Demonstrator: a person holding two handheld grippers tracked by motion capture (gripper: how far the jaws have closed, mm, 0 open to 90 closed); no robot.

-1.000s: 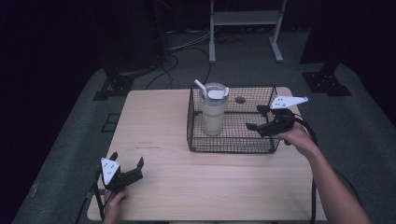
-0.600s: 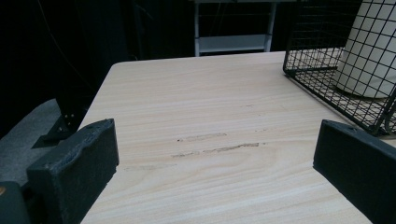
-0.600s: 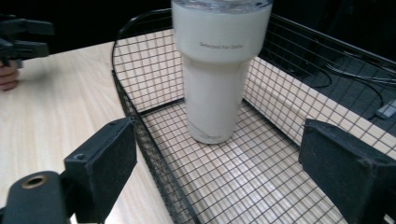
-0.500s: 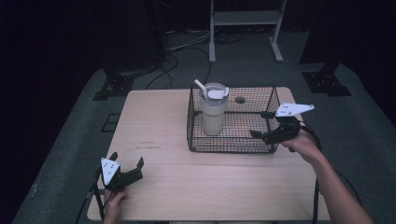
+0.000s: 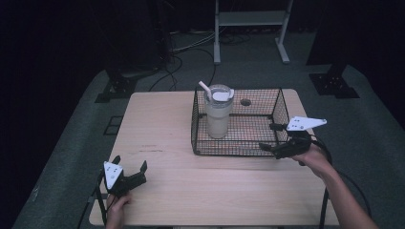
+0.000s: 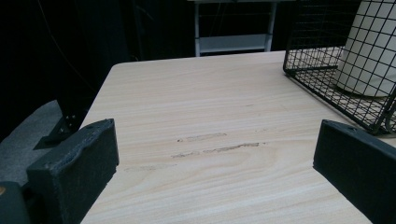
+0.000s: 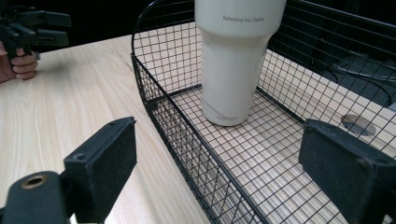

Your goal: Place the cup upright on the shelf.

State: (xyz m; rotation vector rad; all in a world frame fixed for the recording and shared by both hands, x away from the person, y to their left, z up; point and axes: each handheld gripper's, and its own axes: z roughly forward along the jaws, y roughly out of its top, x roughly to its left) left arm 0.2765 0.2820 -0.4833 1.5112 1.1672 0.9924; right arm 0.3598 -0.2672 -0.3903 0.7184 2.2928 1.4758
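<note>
Withdrawn since a second ago: right tool point(image 5: 272, 138), formerly over the near right part of the wire basket point(image 5: 236, 149), now at the basket's near right corner, closer to the person. Left tool point(image 5: 130, 171): position unchanged near the front left corner of the surface point(image 5: 157, 119). Tumbler point(image 5: 218, 114): cream, lidded, with a straw; stands upright in the left half of the basket, as before. Obstructions: the basket's near wall runs between the right tool's jaws in the right gripper view, with the tumbler point(image 7: 233, 60) beyond the mesh. Surroundings: a round hole in the surface behind the basket, a metal stand point(image 5: 248, 19) and cables on the floor beyond. Partly seen: tumbler top cut off in the right gripper view; in the left gripper view, the tumbler point(image 6: 369, 51) shows only behind mesh at the frame's edge. Pose: right forearm reaches in from the lower right, hand behind the tool, jaws apart and holding nothing; left tool low over the surface, jaws apart, holding nothing.
</note>
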